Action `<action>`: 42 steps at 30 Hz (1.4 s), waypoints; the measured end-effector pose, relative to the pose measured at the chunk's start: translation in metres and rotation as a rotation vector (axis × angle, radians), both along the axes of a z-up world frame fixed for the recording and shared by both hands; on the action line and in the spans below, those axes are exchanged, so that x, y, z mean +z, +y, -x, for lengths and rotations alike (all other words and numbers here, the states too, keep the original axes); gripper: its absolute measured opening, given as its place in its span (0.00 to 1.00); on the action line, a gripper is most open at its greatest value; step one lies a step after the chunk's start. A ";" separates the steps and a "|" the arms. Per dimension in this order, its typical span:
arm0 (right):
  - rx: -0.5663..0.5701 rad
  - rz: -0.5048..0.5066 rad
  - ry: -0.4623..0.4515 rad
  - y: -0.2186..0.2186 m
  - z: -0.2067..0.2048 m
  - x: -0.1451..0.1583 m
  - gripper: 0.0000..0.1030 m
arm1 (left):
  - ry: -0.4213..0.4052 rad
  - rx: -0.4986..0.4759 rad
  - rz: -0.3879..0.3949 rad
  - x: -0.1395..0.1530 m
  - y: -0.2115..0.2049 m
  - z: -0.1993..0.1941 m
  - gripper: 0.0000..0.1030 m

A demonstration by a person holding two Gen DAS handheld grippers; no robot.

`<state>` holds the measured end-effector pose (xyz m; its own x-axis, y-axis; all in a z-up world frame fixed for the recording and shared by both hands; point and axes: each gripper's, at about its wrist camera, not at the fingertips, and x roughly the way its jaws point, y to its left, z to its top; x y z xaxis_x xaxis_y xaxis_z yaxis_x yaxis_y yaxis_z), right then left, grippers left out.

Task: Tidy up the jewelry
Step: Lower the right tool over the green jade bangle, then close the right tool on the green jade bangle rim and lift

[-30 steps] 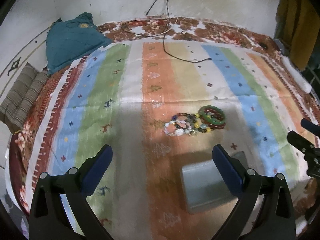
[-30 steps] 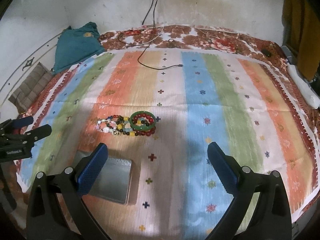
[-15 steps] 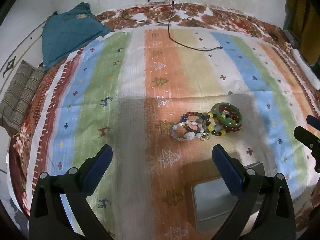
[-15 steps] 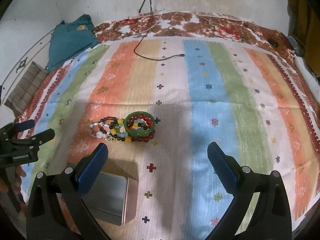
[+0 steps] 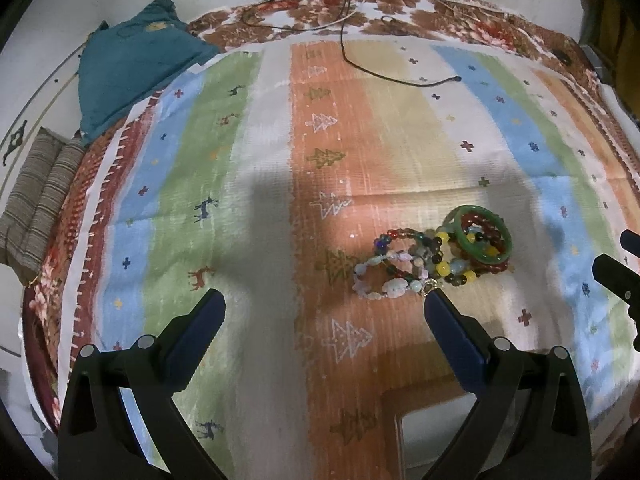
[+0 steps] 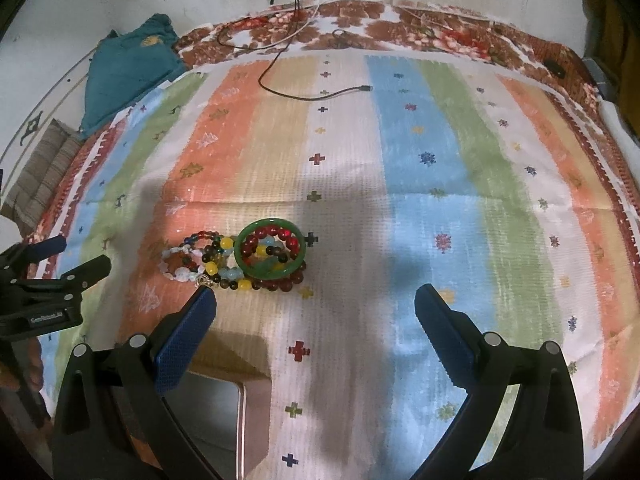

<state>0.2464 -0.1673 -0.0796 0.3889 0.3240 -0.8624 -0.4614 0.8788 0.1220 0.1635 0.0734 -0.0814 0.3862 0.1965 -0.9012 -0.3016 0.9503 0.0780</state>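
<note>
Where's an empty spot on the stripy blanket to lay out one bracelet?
Bare blanket lies right of the bracelet pile, on the blue and green stripes, and beyond it up to the black cable. It is crowded between the pile and the metal tin.

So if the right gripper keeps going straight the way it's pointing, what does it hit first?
Probably bare striped cloth. The right gripper is open, and the green bangle on the heap of beaded bracelets lies left of centre, near its left finger, though depth is unclear.

Heaped bead bracelets (image 6: 208,262) — green bangle (image 6: 270,249) topmost (flat) — beside metal tin (image 6: 212,420)
</note>
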 end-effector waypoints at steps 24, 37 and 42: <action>-0.009 0.074 0.130 0.031 -0.054 -0.055 0.95 | 0.137 -0.048 0.040 -0.062 0.018 -0.043 0.89; 0.013 0.107 0.177 0.057 -0.074 -0.078 0.64 | 0.184 -0.078 0.059 -0.081 0.017 -0.056 0.64; 0.018 0.128 0.191 0.062 -0.077 -0.086 0.50 | 0.181 -0.091 0.072 -0.085 0.018 -0.059 0.50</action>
<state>0.3237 -0.1051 -0.1661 0.2103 0.2125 -0.9543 -0.4562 0.8847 0.0964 0.2221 0.0910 -0.1665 0.2301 0.1013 -0.9679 -0.2014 0.9780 0.0545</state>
